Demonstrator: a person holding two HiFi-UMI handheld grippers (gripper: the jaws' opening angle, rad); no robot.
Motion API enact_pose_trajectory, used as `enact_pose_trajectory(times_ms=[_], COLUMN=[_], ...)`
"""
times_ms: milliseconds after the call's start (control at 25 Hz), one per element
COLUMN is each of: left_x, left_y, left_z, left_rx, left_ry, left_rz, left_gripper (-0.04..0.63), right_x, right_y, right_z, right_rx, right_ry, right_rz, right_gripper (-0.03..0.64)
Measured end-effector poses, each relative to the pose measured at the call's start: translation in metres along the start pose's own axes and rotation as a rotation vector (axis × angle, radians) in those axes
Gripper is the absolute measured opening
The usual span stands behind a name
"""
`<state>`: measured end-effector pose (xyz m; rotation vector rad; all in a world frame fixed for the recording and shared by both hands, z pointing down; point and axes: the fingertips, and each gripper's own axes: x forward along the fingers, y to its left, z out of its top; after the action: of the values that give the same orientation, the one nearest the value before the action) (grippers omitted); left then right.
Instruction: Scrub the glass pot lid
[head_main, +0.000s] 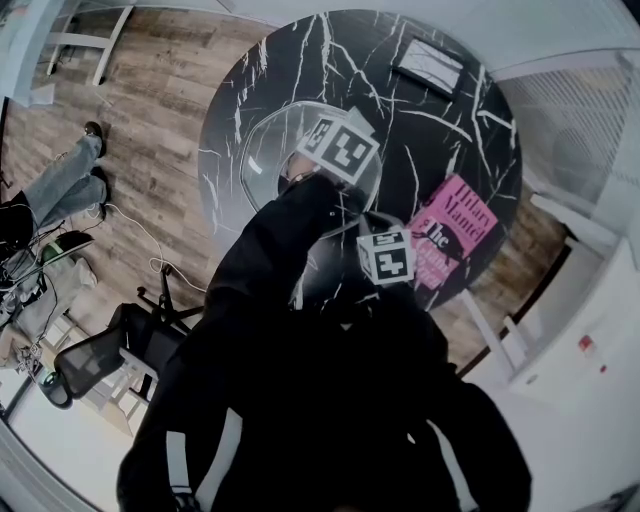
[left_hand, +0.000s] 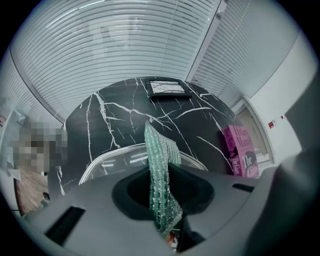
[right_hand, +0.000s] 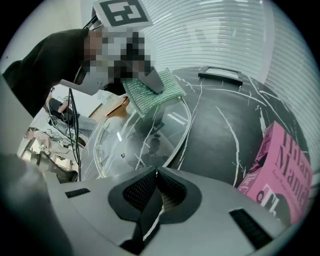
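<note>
The glass pot lid (right_hand: 145, 132) is over the black marble table (right_hand: 225, 115), its metal rim (left_hand: 112, 159) curving just ahead of my left jaws. My left gripper (left_hand: 159, 172) is shut on a green scrub cloth (left_hand: 161, 155) that sticks out past the jaws. In the right gripper view the cloth (right_hand: 152, 91) rests on the lid's far edge under the left gripper (right_hand: 150, 80). My right gripper (right_hand: 156, 175) is shut on the lid's near rim. In the head view the lid (head_main: 270, 150) lies partly under the left gripper (head_main: 340, 148), and the right gripper (head_main: 386, 256) is nearer me.
A pink book (head_main: 450, 235) lies on the table's right edge, close to the right gripper. A black-framed picture (head_main: 430, 65) lies at the far side. A person's legs (head_main: 60, 185), an office chair (head_main: 110, 350) and cables are on the wood floor at left.
</note>
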<state>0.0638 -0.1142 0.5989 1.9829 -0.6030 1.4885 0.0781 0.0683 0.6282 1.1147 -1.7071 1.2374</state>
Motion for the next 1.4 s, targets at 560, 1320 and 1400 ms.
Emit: enact_pose_trajectory(times_ms=[560, 1320, 1400], left_x=[-0.006, -0.015, -0.015], left_y=[0.024, 0.057, 0.059], left_z=[0.002, -0.005, -0.006], left_rx=[-0.039, -0.103, -0.113], left_ry=[-0.020, -0.057, -0.061], left_rz=[0.002, 0.033, 0.032], left_gripper=[0.069, 0.069, 0.069], right_x=[-0.002, 0.000, 0.001], right_y=[-0.004, -0.004, -0.003], right_z=[0.001, -0.001, 0.000], right_rx=[-0.015, -0.008, -0.010], right_ry=[0.005, 0.011, 0.005], right_rz=[-0.025, -0.033, -0.028], right_gripper=[0.014, 0.014, 0.014])
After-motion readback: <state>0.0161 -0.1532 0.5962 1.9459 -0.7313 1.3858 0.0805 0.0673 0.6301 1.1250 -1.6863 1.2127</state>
